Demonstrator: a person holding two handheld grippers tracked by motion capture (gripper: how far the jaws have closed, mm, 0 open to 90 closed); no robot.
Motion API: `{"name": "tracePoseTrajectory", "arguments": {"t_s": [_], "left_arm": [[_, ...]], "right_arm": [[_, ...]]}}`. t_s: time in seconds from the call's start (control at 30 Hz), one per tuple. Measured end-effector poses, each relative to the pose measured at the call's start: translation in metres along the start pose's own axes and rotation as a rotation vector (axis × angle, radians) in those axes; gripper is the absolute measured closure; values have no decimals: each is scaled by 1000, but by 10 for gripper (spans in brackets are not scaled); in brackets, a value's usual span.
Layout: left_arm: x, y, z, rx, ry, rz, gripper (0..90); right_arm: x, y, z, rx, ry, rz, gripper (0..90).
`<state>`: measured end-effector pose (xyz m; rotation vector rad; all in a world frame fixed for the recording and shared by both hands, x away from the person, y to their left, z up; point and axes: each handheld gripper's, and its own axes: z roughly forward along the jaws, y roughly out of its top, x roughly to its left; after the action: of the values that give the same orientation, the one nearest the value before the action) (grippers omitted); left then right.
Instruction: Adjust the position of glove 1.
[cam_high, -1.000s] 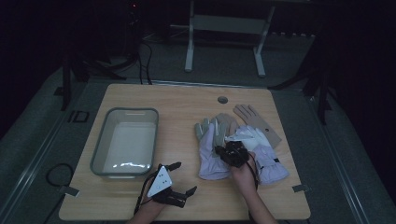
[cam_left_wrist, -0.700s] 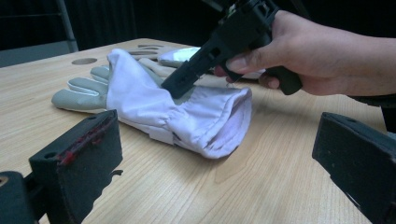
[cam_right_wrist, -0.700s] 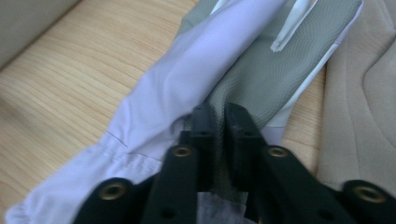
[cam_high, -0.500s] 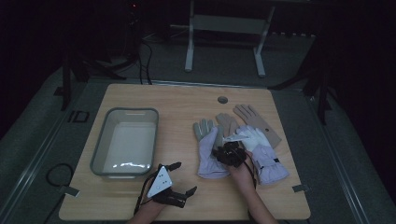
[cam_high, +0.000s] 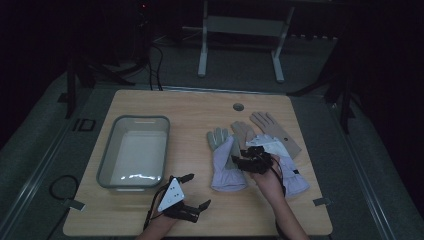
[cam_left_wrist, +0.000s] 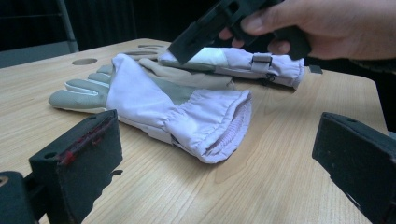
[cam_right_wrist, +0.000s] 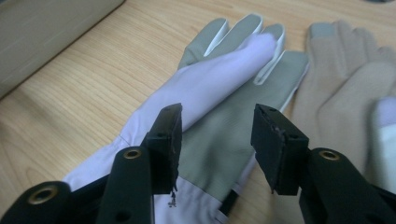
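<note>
A lavender glove with a grey palm (cam_high: 227, 162) lies flat on the table, one lavender edge folded over the palm (cam_right_wrist: 219, 88). My right gripper (cam_high: 245, 160) hovers just above it. Its jaws (cam_right_wrist: 217, 121) have just been opening and stand apart with nothing pressed between them. A second lavender glove (cam_high: 287, 172) lies to the right, partly under the right hand. My left gripper (cam_high: 196, 191) rests near the table's front edge. It is wide open (cam_left_wrist: 217, 168) and empty, and it faces the first glove's cuff (cam_left_wrist: 210, 126).
A grey plastic bin (cam_high: 112, 165) stands at the left of the table. Two tan gloves (cam_high: 272, 127) lie behind the lavender ones. A round hole (cam_high: 238, 107) sits near the far edge. Bare wood lies between the bin and the gloves.
The right gripper's jaws have gone from shut to apart, and the gripper has lifted slightly above the lavender glove. The left gripper has stayed in place.
</note>
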<state>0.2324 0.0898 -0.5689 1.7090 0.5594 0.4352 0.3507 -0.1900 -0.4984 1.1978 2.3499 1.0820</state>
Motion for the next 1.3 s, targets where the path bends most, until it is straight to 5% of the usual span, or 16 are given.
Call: {"name": "tracePoseTrajectory", "arguments": {"t_s": [0.27, 0.4, 0.67, 0.93, 1.1, 1.3], "left_arm": [[0, 0, 0, 0, 2, 0, 16], [0, 0, 0, 1, 2, 0, 16], [0, 0, 0, 1, 3, 0, 16], [0, 0, 0, 0, 2, -2, 16], [0, 0, 0, 1, 3, -2, 16], [0, 0, 0, 2, 4, -4, 16]], "right_arm": [[-23, 0, -27, -48, -35, 2, 550], [-47, -4, -56, -69, -75, -5, 572], [-83, -29, -82, -44, -125, -5, 581], [-106, -50, -80, 11, -92, 4, 581], [-116, -58, -68, 60, -62, 37, 577], [-125, -69, -52, 118, -65, 18, 535]]}}
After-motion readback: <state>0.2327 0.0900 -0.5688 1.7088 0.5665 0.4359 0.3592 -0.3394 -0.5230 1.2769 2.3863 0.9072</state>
